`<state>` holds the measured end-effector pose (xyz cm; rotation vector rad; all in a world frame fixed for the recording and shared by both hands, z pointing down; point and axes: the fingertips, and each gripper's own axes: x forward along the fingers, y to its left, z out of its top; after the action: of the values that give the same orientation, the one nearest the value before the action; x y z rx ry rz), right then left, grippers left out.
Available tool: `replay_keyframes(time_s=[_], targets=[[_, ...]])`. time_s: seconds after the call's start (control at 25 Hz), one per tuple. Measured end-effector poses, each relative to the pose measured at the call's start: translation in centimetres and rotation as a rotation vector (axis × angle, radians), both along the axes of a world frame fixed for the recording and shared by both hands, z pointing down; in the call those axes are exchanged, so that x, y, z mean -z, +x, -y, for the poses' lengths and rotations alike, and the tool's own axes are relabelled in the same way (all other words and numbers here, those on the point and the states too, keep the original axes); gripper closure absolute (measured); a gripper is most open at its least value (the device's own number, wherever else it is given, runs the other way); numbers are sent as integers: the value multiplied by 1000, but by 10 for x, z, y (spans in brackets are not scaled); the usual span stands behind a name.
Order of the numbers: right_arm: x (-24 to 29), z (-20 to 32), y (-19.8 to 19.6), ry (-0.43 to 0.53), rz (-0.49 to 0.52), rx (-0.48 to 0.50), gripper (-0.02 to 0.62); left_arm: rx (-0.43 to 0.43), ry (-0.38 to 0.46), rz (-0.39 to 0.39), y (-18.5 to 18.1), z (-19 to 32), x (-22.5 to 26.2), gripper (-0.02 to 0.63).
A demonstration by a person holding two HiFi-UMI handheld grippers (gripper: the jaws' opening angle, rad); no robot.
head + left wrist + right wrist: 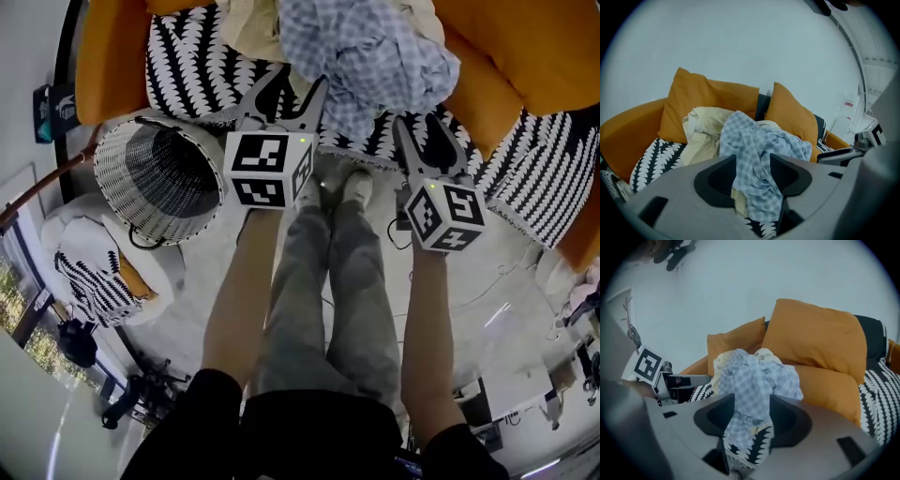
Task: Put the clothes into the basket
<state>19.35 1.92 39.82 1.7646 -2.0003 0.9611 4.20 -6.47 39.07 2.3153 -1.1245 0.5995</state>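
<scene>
A blue checked shirt (pixel 361 56) lies heaped on the sofa's black-and-white throw (pixel 192 66), with a cream garment (pixel 251 28) behind it. The white wicker basket (pixel 112 155) stands on the floor left of the sofa, its mouth tilted toward me. My left gripper (pixel 295 82) hovers at the near left edge of the pile, jaws apart and empty. My right gripper (pixel 419 127) hangs just right of the shirt's lower edge, also apart and empty. Both gripper views frame the shirt (pixel 754 145) (pixel 754 385) between the jaws, still beyond them.
Orange cushions (pixel 525 47) back the sofa. The person's legs and shoes (pixel 342 187) stand between the two arms. A white chair with a patterned cushion (pixel 94 272) sits at the left, below the basket. Cables trail over the pale floor (pixel 487 291).
</scene>
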Motion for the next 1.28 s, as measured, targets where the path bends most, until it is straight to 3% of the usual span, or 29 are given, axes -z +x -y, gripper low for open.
replay_keyframes(time_s=[0.32,0.52,0.68,1.0,1.08,1.16,1.28], targets=[[-22,28,34,-51,-69,-65,320,-67,-72,24,23,27,-33,322],[-38,42,48,-98,-119,-104,305,-53,-76,125,22,45,-52,285],[-56,53,51,-137,-122,-118,304,-41,-154,73,34,54,-75,279],[-77,62,46,-198,-94,-87,305,-87,-215,58,52,59,-100,282],[-76,61,44,-201,-97,-85,329,-107,-224,61,55,55,-99,302],[-73,58,42,-192,-95,-85,426,-140,-209,85,59,48,-96,465],[-68,50,35,-187,-95,-71,500,-166,-184,114,62,37,-91,522]])
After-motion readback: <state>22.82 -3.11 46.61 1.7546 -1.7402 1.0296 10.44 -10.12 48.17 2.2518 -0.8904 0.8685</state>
